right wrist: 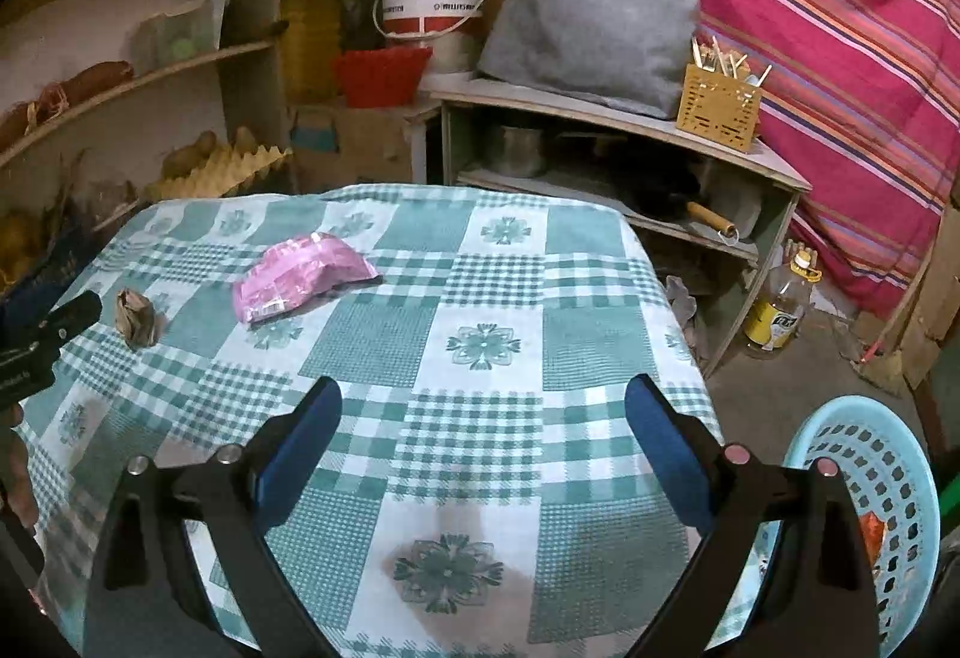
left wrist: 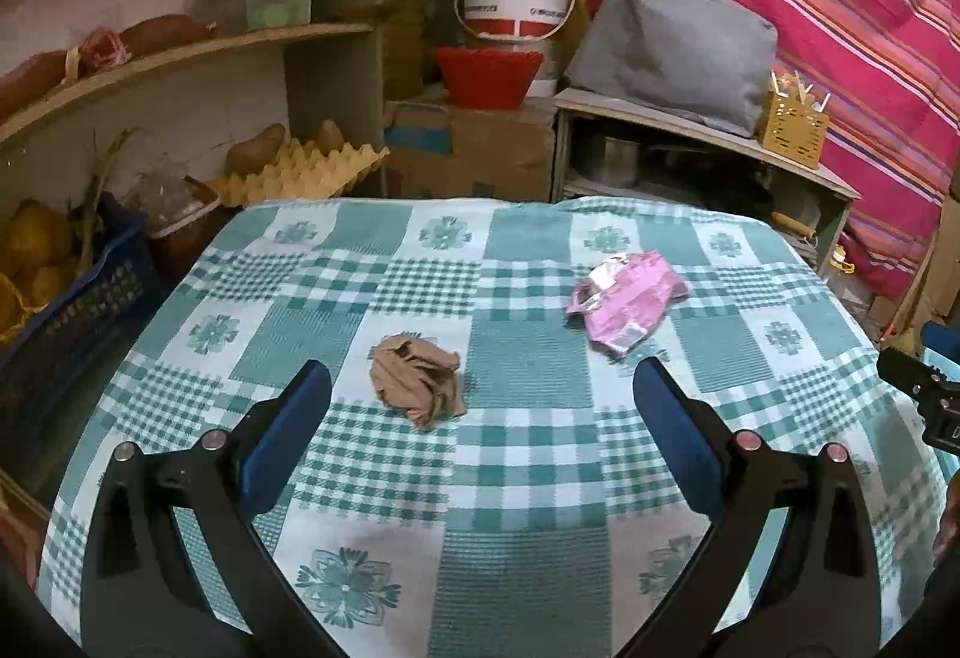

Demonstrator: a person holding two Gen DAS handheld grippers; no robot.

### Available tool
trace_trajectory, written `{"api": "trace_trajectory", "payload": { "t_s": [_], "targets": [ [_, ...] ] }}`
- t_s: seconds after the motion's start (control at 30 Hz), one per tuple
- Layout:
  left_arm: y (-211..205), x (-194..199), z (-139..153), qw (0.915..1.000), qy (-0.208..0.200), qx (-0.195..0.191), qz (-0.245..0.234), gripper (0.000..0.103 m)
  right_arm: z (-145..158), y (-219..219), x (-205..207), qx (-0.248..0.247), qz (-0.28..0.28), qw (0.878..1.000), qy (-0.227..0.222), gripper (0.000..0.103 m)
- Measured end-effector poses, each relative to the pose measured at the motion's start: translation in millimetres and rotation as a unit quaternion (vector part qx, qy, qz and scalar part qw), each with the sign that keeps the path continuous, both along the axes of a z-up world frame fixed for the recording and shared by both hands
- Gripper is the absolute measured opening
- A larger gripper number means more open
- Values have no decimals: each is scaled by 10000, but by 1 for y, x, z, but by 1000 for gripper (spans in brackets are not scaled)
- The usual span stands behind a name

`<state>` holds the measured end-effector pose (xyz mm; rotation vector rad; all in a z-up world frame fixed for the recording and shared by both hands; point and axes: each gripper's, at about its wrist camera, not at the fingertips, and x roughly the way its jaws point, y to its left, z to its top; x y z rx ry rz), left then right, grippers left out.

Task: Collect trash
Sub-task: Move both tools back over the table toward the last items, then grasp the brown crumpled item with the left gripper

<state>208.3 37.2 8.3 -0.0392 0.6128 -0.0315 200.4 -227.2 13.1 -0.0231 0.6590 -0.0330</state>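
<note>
Two pieces of trash lie on a worktop [left wrist: 528, 478] covered with a green-and-white checked cloth. At the far left, off the worktop's left edge, a dark blue crate [left wrist: 72, 310] of yellow produce stands close by. The left gripper [left wrist: 483, 388] hangs low over the near half of the cloth, its blue-padded fingers [left wrist: 288, 418] spread wide and holding nothing. Just ahead of them, toward the left finger, sits a crumpled brown paper wad [left wrist: 417, 379]. Further right and further back lies a pink wrapper [left wrist: 624, 301], well apart from the wad, with bare cloth between them. The right gripper [right wrist: 483, 409] is likewise wide open and empty over bare cloth near the right edge. Beyond that edge, low at the far right, stands a light blue basket [right wrist: 888, 484] with something orange inside.
</note>
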Motion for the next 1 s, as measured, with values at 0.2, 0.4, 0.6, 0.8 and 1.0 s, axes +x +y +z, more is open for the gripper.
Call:
{"api": "trace_trajectory", "payload": {
  "t_s": [0.2, 0.4, 0.6, 0.8, 1.0],
  "targets": [
    [18, 11, -15, 9995, 248, -120, 131, 97, -8, 1, 6, -34, -82, 9999, 89, 93],
    [29, 27, -27, 9982, 577, -146, 53, 97, -17, -3, 17, 62, -178, 9996, 230, 93],
    [35, 55, -35, 9972, 712, -172, 130, 97, -30, -8, 32, 373, -277, 9978, 479, 93],
    [39, 77, -50, 9923, 1134, -492, 18, 76, -34, 4, 41, 232, -213, 9981, 531, 93],
    [40, 76, -58, 9888, 1390, -520, -170, 44, -39, 28, 43, 100, -27, 9983, 577, 93]
  ]
}}
